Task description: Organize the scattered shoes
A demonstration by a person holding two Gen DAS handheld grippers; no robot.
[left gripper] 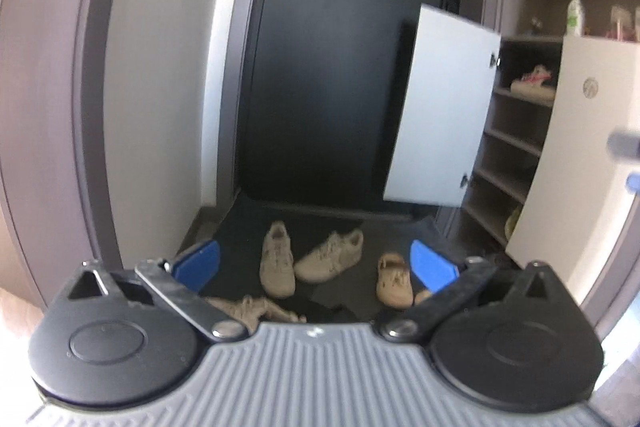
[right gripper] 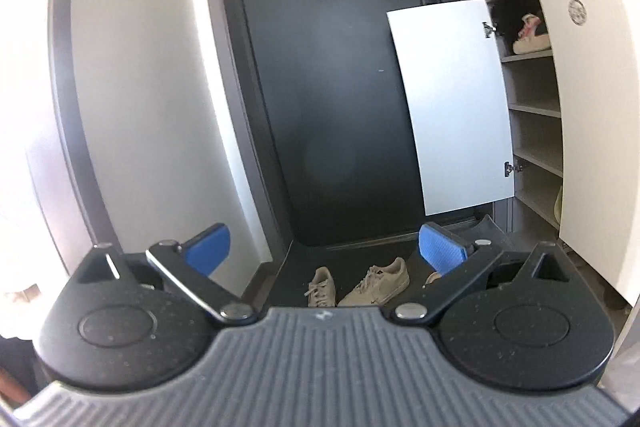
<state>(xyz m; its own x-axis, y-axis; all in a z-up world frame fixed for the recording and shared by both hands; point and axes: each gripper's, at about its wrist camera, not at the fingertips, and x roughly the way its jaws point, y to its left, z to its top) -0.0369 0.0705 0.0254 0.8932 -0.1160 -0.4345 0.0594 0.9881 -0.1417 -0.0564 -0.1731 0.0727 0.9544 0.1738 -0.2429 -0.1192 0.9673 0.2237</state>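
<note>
1. While both tools hang above the entry mat (left gripper: pixel 240 227), the left gripper (left gripper: pixel 316 263) and right gripper (right gripper: pixel 326 247) each have fingers spread wide, holding nothing.
2. Ahead and below the left gripper lie two beige sneakers (left gripper: pixel 308 259), one pointing toward the dark door (left gripper: pixel 344 67), the other angled right; a tan clog (left gripper: pixel 394 281) sits just right of them.
3. Judging by view, the left gripper is nearer.
4. To the right, the open shoe cabinet (left gripper: pixel 516 143) has bare shelves; its swung-out door (left gripper: pixel 440 107) may crowd the path.
</note>
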